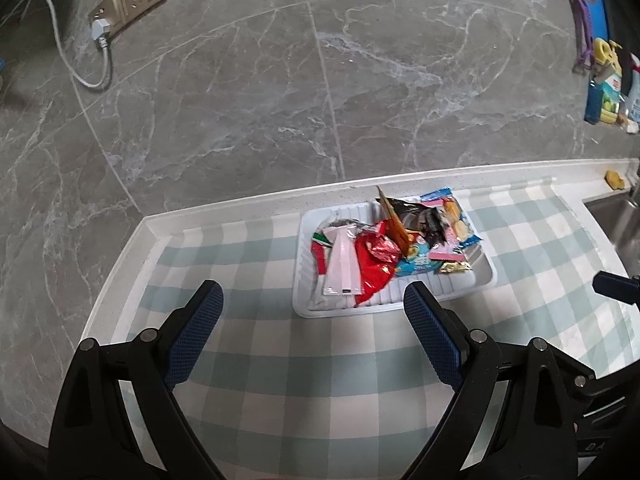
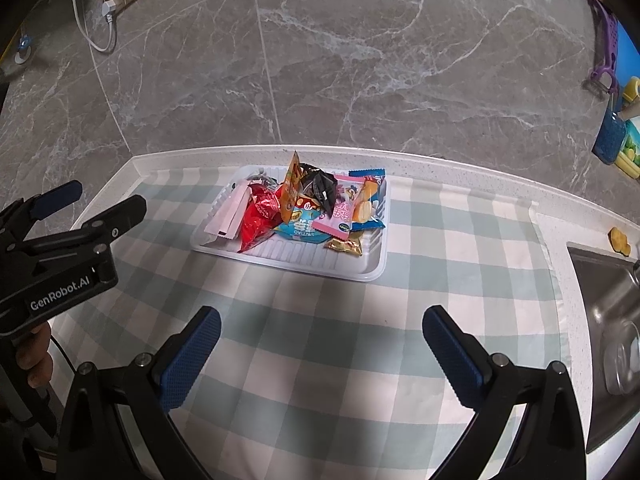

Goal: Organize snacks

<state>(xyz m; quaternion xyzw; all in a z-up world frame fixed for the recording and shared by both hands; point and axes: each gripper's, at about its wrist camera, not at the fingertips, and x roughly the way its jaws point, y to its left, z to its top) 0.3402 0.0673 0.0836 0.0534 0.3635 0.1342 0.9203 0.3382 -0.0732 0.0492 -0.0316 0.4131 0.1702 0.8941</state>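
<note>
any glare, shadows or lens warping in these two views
Left wrist view: fisheye bends the counter edge; a soft shadow lies on the checked cloth before the tray. Right wrist view: same bowing, dark vignette corners, mild sheen on the red packet.

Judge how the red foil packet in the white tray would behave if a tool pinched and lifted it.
The red foil packet looks crinkled and puffy, so it would probably buckle and feel light. Its glossy film may slip between the pads. It lies against the pale pink packet and under the orange packet in the white tray, so lifting it could drag or topple those.
</note>
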